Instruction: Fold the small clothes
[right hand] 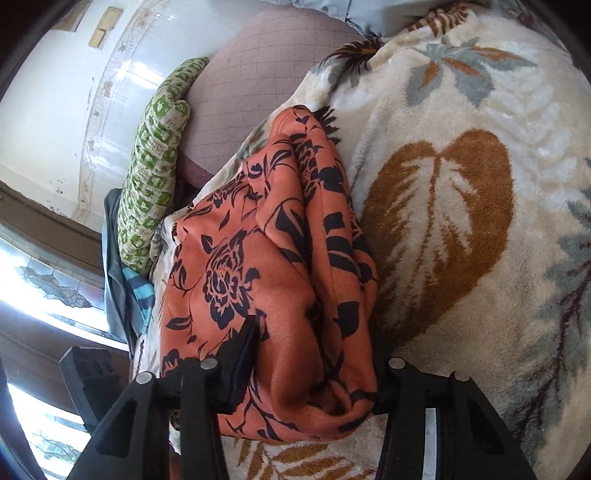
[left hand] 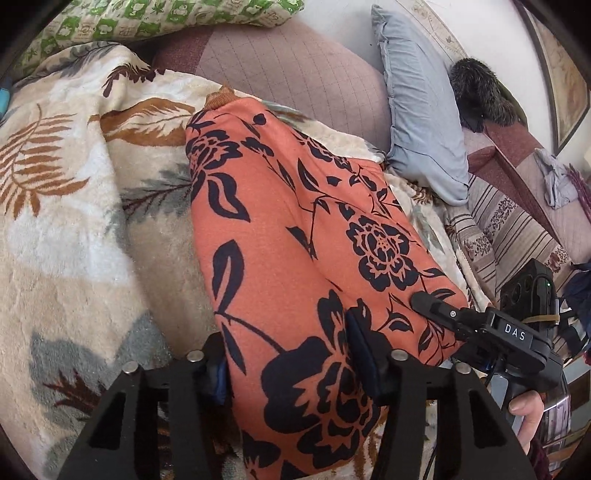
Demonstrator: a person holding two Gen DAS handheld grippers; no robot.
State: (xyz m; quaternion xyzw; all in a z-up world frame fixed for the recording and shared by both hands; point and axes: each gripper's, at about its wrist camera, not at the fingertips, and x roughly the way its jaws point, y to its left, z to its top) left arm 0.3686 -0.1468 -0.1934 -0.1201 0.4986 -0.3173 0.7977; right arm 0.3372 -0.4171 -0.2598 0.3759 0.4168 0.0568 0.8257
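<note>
An orange garment with black flowers (left hand: pixel 295 229) lies lengthwise on a cream leaf-print blanket (left hand: pixel 66 229), its ribbed cuff at the far end. In the left wrist view its near end fills the gap between my left gripper's (left hand: pixel 291 365) jaws, and both pads press on the cloth. My right gripper (left hand: pixel 436 306), held by a hand, lies against the garment's right edge. In the right wrist view the garment (right hand: pixel 258 266) is bunched into folds, and my right gripper (right hand: pixel 310 376) is shut on the thick bundle.
A mauve quilted cushion (left hand: pixel 295 70), a grey-blue pillow (left hand: pixel 421 110) and a green patterned pillow (left hand: pixel 155 18) lie beyond the garment. A dark furry thing (left hand: pixel 480 92) sits by the wall. A window (right hand: pixel 44 288) is left of the bed.
</note>
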